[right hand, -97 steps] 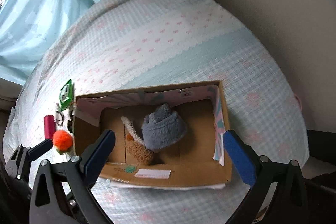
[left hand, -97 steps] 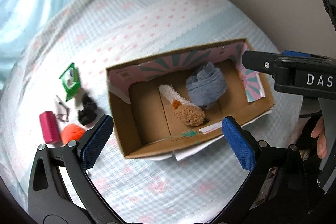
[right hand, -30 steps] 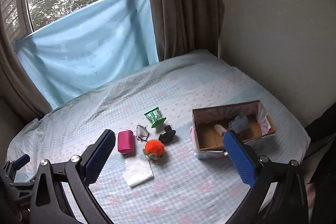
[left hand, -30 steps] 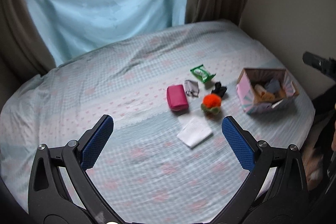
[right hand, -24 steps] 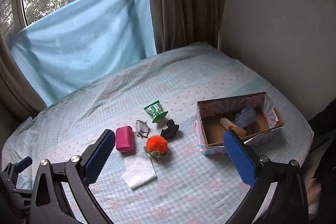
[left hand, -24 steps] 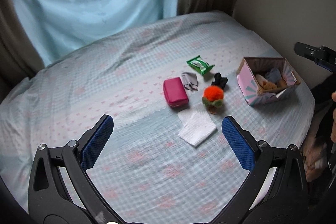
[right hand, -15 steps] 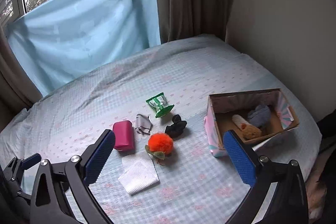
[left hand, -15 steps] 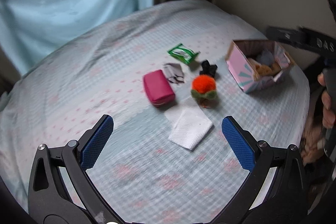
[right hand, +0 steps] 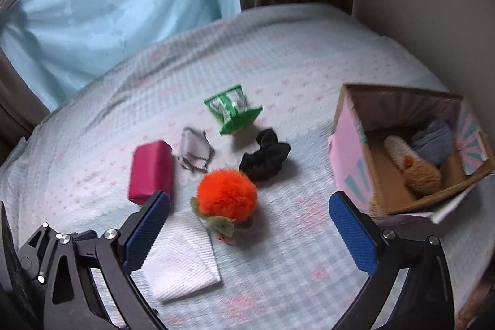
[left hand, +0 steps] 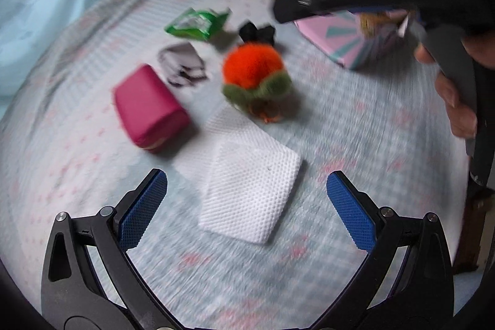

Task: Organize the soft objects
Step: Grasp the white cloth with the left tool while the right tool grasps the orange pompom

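Since the earlier frames both tongs have been brought down from a high, wide view of the bed to close over the loose items.

Left wrist view: the left tongs (left hand: 247,207) are held spread and empty, with the white mesh cloth (left hand: 252,189) framed between the blue pads, not yet touched. This framing is judged to be a line-up for a pick. Beyond the cloth lie the orange plush (left hand: 253,71), the magenta pouch (left hand: 150,109), a grey cloth (left hand: 182,68), a green packet (left hand: 196,23) and a black scrunchie (left hand: 258,33), all on the bed (left hand: 355,126). The view is motion-blurred.

Right wrist view: the right tongs (right hand: 249,225) are also held spread, gripping nothing, with the orange plush (right hand: 227,195) nearest between the pads. The cardboard box (right hand: 346,144) stands open-topped to the right, well apart from the loose pile; a grey plush (right hand: 433,139) and a brown-and-white plush (right hand: 414,166) are already inside. The box is judged to be the collection point for the soft things.
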`<state>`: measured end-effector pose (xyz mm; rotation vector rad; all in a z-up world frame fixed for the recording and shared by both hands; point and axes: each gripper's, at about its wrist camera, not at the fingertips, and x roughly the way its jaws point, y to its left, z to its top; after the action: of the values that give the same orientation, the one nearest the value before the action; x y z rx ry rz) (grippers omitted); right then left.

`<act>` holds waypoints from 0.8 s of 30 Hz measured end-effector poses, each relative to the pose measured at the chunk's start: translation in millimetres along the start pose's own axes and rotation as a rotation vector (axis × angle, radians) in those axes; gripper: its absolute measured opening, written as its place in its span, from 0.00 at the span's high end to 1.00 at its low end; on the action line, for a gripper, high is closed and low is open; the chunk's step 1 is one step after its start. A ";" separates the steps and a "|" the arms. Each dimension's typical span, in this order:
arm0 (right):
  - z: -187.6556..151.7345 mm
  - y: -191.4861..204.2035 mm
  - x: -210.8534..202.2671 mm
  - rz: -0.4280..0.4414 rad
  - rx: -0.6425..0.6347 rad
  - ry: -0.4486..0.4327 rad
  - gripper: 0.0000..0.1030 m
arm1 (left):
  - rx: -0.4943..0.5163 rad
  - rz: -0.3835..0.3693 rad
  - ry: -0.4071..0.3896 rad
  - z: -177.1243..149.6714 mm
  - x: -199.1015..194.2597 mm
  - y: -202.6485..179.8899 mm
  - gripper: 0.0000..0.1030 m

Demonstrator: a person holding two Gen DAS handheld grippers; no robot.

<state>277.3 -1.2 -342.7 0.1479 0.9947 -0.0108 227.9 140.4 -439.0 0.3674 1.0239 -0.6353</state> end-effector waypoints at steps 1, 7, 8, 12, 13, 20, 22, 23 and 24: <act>-1.0 -0.4 8.7 0.009 -0.008 0.009 0.01 | 0.009 -0.002 0.009 -1.0 7.6 -1.1 0.01; -8.7 -1.0 61.3 0.067 -0.071 0.060 0.01 | 0.048 -0.009 0.044 -7.1 50.3 -5.1 0.01; -9.7 -1.1 68.2 0.079 -0.078 0.065 0.01 | 0.055 -0.010 0.051 -7.9 56.1 -5.5 0.02; -14.0 -0.4 92.4 0.113 -0.090 0.106 0.08 | 0.040 -0.003 0.077 -8.7 75.5 -4.7 0.06; -14.8 -1.2 97.9 0.132 -0.079 0.118 0.11 | 0.029 0.000 0.070 -8.1 77.7 -4.3 0.06; -13.7 4.8 115.1 0.205 -0.068 0.135 0.30 | 0.017 0.015 0.057 -5.8 81.1 -5.3 0.13; -12.9 9.8 122.3 0.233 -0.082 0.152 0.38 | 0.001 0.023 0.054 -5.3 79.7 -2.1 0.24; -12.8 12.0 125.6 0.246 -0.087 0.159 0.42 | -0.008 0.025 0.053 -5.2 78.1 0.4 0.29; -12.7 13.7 127.0 0.250 -0.091 0.160 0.43 | -0.014 0.024 0.054 -5.0 76.0 3.5 0.32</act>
<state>337.1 21.4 -454.1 0.1910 1.1283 0.2777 254.5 121.8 -508.0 0.3854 1.0731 -0.5986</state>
